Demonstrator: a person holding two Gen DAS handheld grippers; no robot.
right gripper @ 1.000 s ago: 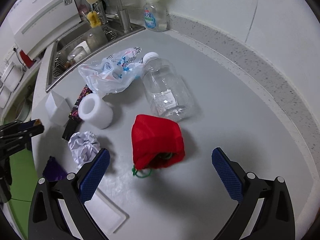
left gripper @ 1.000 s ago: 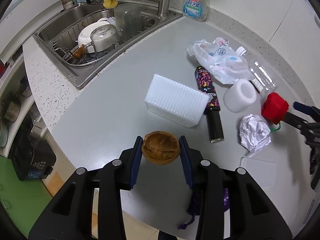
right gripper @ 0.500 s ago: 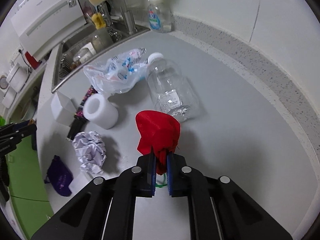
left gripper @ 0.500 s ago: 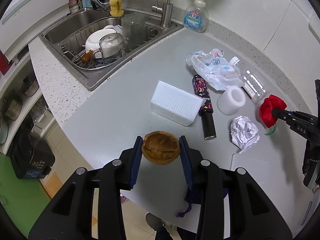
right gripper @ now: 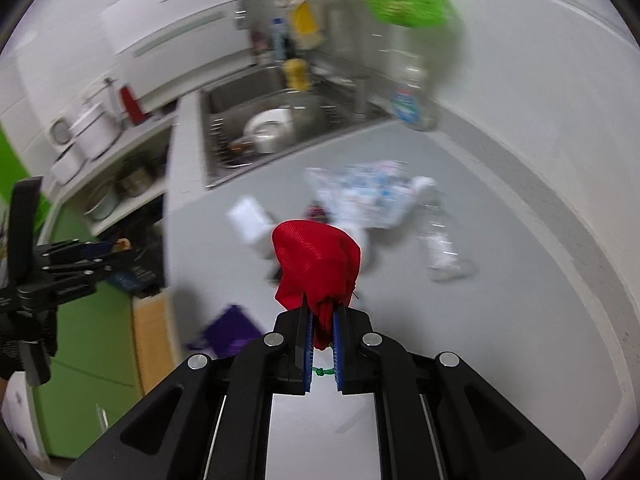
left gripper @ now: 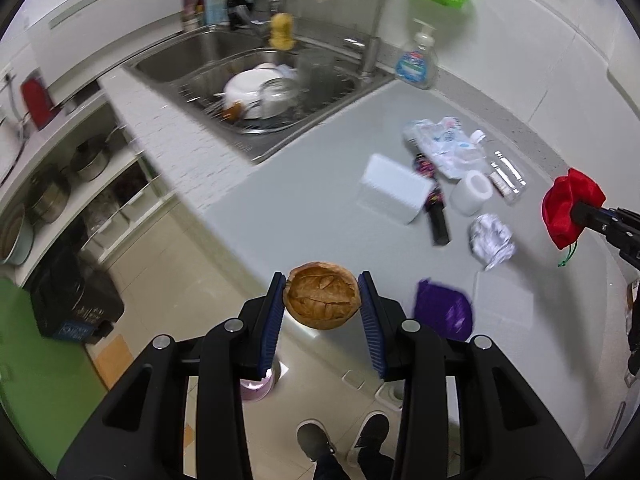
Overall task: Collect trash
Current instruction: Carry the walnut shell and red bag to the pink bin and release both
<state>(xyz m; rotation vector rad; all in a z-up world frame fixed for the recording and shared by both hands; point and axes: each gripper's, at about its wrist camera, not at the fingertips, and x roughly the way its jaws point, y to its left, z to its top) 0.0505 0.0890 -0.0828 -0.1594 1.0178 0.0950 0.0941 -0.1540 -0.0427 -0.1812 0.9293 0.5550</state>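
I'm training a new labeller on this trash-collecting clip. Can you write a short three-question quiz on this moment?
1. True or false: the left gripper is empty.
2. What is the right gripper clamped on? A) crumpled paper ball B) red mesh bag C) clear plastic bottle
3. Fill in: the purple pouch lies near the counter's ____ edge, beside a flat white lid.

Key
1. False: it grips a walnut shell half.
2. B, the red mesh bag, lifted off the counter.
3. Front.
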